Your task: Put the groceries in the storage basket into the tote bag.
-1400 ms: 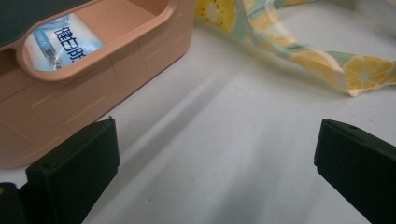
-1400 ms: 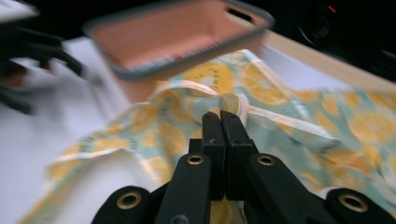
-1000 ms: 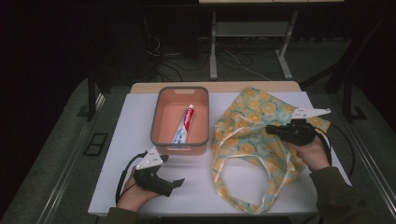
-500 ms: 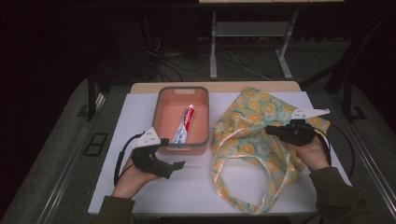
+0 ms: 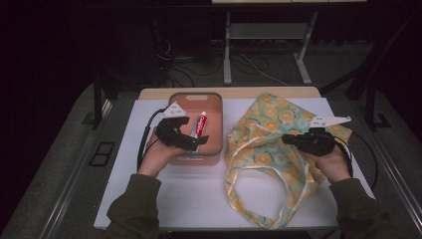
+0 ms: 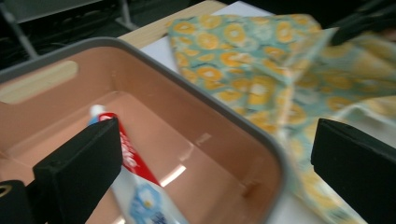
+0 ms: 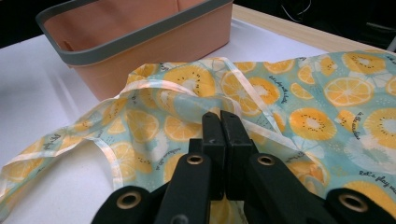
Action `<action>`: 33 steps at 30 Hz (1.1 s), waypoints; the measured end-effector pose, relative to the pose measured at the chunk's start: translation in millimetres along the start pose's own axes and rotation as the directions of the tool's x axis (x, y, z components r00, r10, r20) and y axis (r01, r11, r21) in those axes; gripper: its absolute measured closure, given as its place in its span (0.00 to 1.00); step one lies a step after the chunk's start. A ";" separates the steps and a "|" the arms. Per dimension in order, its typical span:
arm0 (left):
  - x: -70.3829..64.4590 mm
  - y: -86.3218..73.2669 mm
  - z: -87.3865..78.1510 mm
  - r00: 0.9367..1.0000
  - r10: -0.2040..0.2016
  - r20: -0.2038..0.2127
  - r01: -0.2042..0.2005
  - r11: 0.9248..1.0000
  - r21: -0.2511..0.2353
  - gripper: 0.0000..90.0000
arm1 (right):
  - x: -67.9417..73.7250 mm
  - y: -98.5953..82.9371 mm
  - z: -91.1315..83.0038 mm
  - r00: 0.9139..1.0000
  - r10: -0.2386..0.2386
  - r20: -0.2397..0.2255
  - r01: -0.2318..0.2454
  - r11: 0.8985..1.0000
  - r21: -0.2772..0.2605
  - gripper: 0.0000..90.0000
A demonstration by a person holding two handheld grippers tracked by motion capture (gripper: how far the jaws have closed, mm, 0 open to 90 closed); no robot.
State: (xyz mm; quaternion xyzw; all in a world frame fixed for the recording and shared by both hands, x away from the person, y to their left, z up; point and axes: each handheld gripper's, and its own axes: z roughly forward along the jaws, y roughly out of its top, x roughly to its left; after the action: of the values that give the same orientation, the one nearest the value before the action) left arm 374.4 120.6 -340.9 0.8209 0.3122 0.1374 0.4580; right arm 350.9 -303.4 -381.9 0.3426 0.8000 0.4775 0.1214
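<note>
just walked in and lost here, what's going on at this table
A person works two hand-held grippers. The right gripper is shut on the fruit-print bag, pinching its fabric. The left gripper is open over the orange bin, lined up on the toothpaste tube lying inside, not yet gripping it.

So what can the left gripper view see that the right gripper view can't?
Left gripper view alone: the toothpaste lying inside the bin, seen between the left gripper's wide-open jaws. Right gripper view alone: the right gripper with its jaws shut on the bag's fabric, a pale strap trailing over the white table, and the bin's outer wall. Both share the peach bin with its grey rim and the citrus-print bag.
</note>
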 end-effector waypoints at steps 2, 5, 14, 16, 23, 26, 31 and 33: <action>6.7 3.8 11.5 1.000 -0.012 -0.020 0.013 1.000 0.017 0.03 | -0.3 0.1 0.0 1.000 0.000 -0.001 0.000 1.000 -0.003 0.99; 16.6 8.3 30.2 0.999 -0.016 -0.047 0.018 0.999 0.047 0.06 | -0.4 -0.2 -0.3 1.000 0.001 0.000 -0.001 1.000 -0.002 0.99; 41.5 1.2 74.4 0.991 -0.041 -0.128 0.061 0.985 0.161 0.12 | -0.3 0.2 -1.2 1.000 -0.001 -0.004 0.001 1.000 -0.006 0.99; 46.5 -3.4 81.4 0.989 -0.050 -0.140 0.077 0.979 0.191 0.13 | 0.2 0.4 -1.3 1.000 -0.003 -0.005 0.003 1.000 -0.008 0.99; 53.6 -15.1 96.8 0.984 -0.059 -0.169 0.103 0.957 0.270 0.15 | 0.1 0.3 -2.6 1.000 -0.003 -0.006 0.003 1.000 -0.011 0.99; 56.3 -18.0 100.4 0.980 -0.068 -0.185 0.124 0.943 0.309 0.15 | 0.8 0.3 -2.6 1.000 -0.003 -0.007 0.003 1.000 -0.013 0.99; 57.8 -20.9 106.5 0.977 -0.081 -0.197 0.148 0.921 0.359 0.19 | 1.1 0.2 -3.0 1.000 -0.004 -0.005 0.004 1.000 -0.014 0.99; 57.7 -22.6 108.9 0.979 -0.078 -0.190 0.148 0.907 0.393 0.24 | 0.8 -0.1 -3.5 1.000 -0.004 -0.005 0.003 1.000 -0.014 0.99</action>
State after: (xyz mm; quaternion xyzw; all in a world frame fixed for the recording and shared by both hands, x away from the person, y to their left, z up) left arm 465.7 93.5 -422.4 0.8636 0.4189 0.1122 0.2571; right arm 348.5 -305.3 -380.1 0.3392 0.7975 0.4836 0.1228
